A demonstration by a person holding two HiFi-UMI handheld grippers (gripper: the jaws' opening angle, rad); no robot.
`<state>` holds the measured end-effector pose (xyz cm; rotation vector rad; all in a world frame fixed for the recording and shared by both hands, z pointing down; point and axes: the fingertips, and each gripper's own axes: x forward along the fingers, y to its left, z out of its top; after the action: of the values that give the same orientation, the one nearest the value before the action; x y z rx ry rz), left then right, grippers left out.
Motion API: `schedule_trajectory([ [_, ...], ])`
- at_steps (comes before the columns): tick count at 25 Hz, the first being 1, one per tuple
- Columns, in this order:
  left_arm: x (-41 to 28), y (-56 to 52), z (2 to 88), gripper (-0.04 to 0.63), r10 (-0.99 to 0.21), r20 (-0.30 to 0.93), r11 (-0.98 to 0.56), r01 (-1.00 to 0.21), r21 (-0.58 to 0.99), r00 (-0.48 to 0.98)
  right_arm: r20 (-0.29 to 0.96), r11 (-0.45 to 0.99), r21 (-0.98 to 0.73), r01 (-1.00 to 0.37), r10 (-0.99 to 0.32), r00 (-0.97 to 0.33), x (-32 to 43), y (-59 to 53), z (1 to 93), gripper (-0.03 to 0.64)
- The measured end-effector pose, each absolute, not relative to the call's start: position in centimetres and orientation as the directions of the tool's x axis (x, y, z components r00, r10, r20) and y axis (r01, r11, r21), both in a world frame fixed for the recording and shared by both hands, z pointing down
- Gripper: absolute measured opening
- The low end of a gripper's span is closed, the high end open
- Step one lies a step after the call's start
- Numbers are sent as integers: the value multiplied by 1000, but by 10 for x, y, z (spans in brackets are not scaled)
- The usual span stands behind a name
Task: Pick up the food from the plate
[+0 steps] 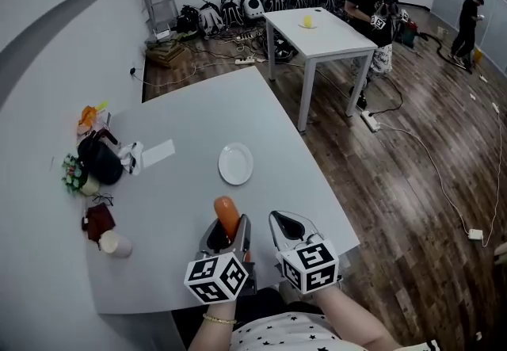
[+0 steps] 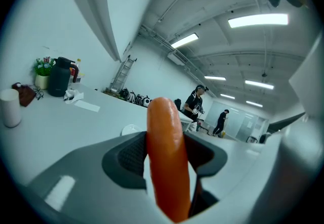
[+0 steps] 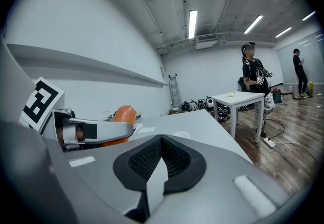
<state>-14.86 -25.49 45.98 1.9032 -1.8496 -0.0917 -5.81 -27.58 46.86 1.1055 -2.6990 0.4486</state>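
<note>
Left gripper view shows the left gripper [image 2: 167,163] with its jaws clenched on the orange sausage [image 2: 166,137], which stands upright between the dark ribbed pads and sticks out past their tips. Head view places that sausage over the near edge of the grey table [image 1: 178,211], well apart from the white plate [image 1: 236,164] that lies near the table's middle, ahead of both grippers. Right gripper view shows the right gripper [image 3: 160,161] with its jaws pressed together, pad against pad, just beside the left one.
</note>
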Motion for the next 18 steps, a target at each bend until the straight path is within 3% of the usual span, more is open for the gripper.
schedule_trajectory([
  [18,-146,-216,455,222,-964,238,-15,-924,383,114,286,685,-147,-713,-661,-694,-68,-232,465,-2],
])
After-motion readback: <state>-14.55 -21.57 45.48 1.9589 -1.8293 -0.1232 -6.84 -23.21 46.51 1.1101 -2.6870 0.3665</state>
